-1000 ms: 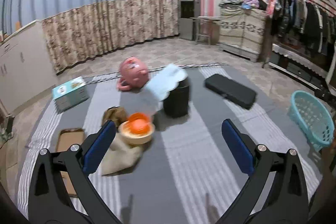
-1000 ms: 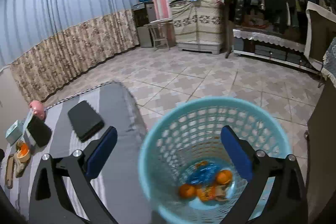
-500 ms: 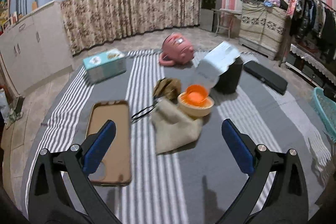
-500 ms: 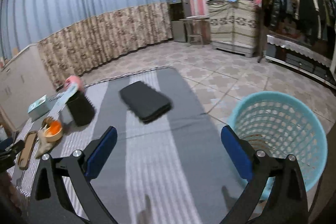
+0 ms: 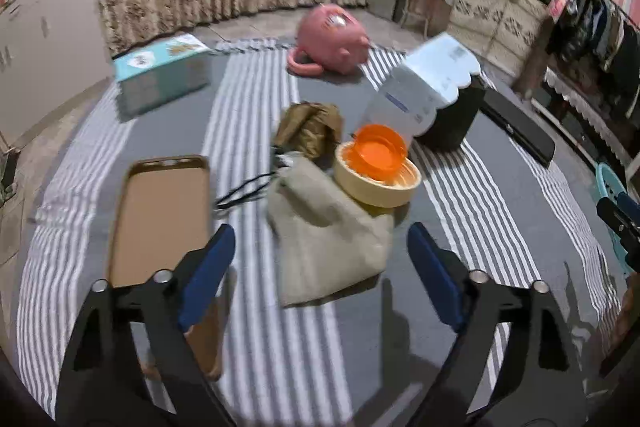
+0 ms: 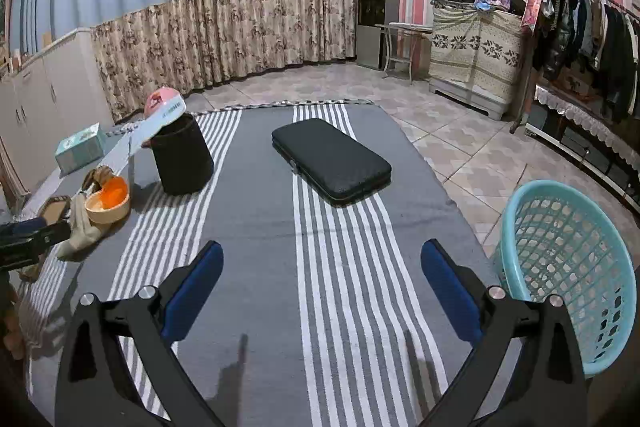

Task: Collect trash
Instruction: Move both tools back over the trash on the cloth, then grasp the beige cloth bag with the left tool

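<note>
Left wrist view first: my left gripper (image 5: 320, 269) is spread with its jaws closing, and nothing is pinched yet. The beige cloth pouch (image 5: 326, 235) lies between the blue pads but apart from them. Just beyond it sits the cream bowl (image 5: 378, 185) with an orange lid (image 5: 376, 151) tipped inside, touching the pouch's far edge. A crumpled brown wrapper (image 5: 310, 127) lies just behind that, and a brown phone case (image 5: 160, 215) lies flat to the left.

In the right wrist view, my right gripper (image 6: 322, 291) is spread wide and empty, hovering over bare striped mat (image 6: 320, 227). The teal basket (image 6: 568, 267) stands on the tiled floor just off the mat's right edge (I cannot see into it from here, so I can't say what it already holds).

I judge the job to be well short of finished. The pile around the bowl is still on the mat, well apart from the basket, along with a teal tissue box (image 5: 160, 81), a pink helmet (image 5: 332, 39), a black bin (image 6: 182, 159) with a white carton (image 5: 424, 91) leaning out of it, and a black case (image 6: 332, 161). Which of these count as trash I can only guess. The pouch or the bowl looks like the next pick, followed by a carry across the mat to the basket.
</note>
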The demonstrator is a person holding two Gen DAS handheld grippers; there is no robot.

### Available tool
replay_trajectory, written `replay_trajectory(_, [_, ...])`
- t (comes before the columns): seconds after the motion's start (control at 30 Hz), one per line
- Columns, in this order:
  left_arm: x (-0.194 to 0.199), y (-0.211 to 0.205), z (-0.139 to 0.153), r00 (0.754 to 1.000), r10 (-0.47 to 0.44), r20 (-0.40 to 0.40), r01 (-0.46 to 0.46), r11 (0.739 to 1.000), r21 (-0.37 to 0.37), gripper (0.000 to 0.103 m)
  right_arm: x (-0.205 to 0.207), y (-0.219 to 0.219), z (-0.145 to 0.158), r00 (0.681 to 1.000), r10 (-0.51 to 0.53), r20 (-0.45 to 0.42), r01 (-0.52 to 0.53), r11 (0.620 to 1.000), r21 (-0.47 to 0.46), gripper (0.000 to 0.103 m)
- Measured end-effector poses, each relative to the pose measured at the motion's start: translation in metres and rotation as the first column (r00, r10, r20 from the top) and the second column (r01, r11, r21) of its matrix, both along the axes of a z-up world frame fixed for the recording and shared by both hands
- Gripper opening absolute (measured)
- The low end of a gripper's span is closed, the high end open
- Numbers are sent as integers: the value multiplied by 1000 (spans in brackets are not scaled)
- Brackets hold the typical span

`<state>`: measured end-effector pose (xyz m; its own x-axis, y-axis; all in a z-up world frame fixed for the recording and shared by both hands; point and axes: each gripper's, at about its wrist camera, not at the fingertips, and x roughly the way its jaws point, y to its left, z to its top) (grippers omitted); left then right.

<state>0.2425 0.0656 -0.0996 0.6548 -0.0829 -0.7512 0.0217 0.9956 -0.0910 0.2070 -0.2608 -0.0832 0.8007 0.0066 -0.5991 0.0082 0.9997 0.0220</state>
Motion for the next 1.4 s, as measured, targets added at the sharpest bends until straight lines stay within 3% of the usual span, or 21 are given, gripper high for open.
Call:
replay_trajectory(0.07, [10, -9, -7, 999, -21, -38, 22, 1000, 11, 74, 1, -3, 0, 1000, -3, -3, 3, 1000, 4, 97])
replay_trajectory(0.13, [18, -16, -16, 996, -35, -87, 37, 999, 26, 55, 0, -4, 0, 1000, -2, -4, 2, 1000, 4, 97])
replay_trajectory(0.17, [19, -19, -17, 996, -32, -89, 36, 998, 47, 54, 0, -4, 0, 1000, -1, -3, 1, 1000, 3, 97])
replay_trajectory(0.23, [16, -23, -13, 997, -54, -61, 57, 997, 51, 35, 0, -3, 0, 1000, 4, -1, -4, 1000, -4, 97])
replay_trajectory(0.33, [8, -19, -8, 998, -54, -41, 56, 997, 50, 24, 0, 4, -2, 1000, 10, -2, -10, 1000, -10, 97])
replay_trajectory(0.57, [-34, 12, 27, 996, -51, 73, 46, 996, 74, 21, -9, 25, 4, 998, 56, 8, -56, 998, -11, 97])
replay_trajectory(0.7, [-45, 48, 45, 991, 4, 134, -14, 997, 73, 21, -3, 52, 5, 995, 98, -13, -99, 995, -6, 97])
replay_trajectory(1.03, [-40, 114, 36, 982, 112, 150, -120, 992, 44, 21, 29, 151, 2, 973, 225, -50, -226, 974, -19, 95])
replay_trajectory(1.07, [-40, 117, 35, 982, 114, 151, -121, 992, 39, 21, 33, 161, -1, 969, 239, -62, -241, 970, -23, 93])
replay_trajectory(1.13, [-38, 124, 32, 981, 123, 149, -129, 991, 32, 21, 43, 178, -8, 957, 271, -100, -274, 961, -20, 77])
replay_trajectory(1.4, [-37, 138, 26, 980, 133, 150, -136, 991, 6, 21, 69, 218, -19, 928, 333, -169, -340, 940, -12, 45])
